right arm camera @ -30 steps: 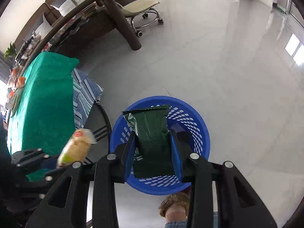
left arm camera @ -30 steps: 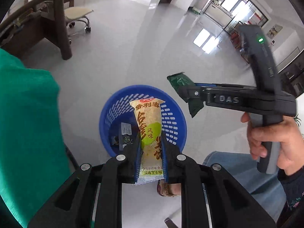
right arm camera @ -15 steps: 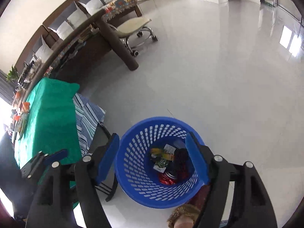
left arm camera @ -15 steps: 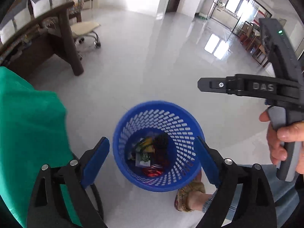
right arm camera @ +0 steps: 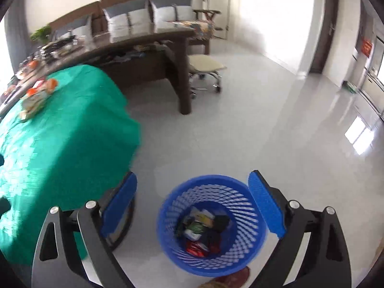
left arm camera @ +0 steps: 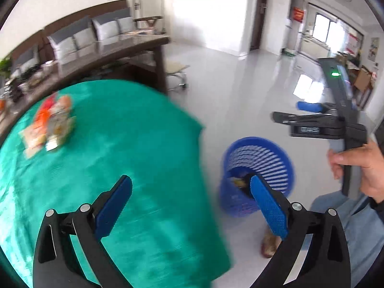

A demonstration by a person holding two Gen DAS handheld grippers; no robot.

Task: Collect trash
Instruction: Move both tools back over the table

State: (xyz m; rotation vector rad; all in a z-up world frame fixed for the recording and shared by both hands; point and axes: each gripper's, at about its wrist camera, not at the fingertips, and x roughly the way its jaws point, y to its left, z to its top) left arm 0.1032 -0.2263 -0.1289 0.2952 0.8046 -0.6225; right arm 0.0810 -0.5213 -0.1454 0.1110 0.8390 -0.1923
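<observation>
Both of your hand-held grippers are empty, jaws opening: left hand-held gripper [left arm camera: 190, 206], right hand-held gripper [right arm camera: 192, 206]. The remaining snack wrappers [left arm camera: 49, 126] lie up-left on the green-covered table [left arm camera: 120, 144], nearer your left; the blue wastebasket [right arm camera: 211, 225] sits below your right.

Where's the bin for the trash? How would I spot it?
Find the table under the green cloth. On the pale floor beside it stands a round blue plastic basket with slotted sides, wrappers lying inside. Nothing else on the floor is bright blue.
</observation>
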